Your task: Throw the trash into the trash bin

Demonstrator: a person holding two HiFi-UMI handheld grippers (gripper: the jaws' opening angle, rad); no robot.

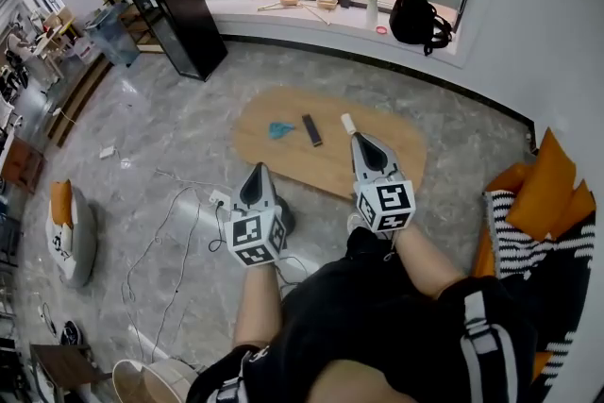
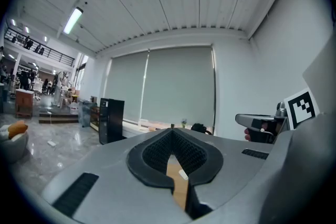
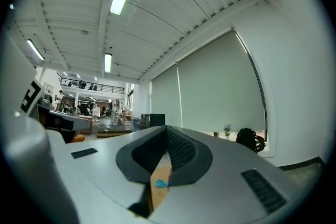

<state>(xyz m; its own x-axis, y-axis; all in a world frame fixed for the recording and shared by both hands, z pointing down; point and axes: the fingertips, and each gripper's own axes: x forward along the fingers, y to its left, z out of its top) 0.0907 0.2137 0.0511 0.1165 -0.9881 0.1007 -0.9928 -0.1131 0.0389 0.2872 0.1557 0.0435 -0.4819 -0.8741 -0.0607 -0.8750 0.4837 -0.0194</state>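
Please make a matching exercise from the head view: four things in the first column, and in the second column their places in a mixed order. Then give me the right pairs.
Things
1. blue crumpled scrap
2. black backpack
3. black cabinet
4. orange cushion

Places
A. on the window ledge
B. standing on the floor, upper left of the view
C. on the wooden table, left of a dark flat bar
D. at the right edge, next to striped fabric

Pairs: 1-C, 2-A, 3-B, 4-D
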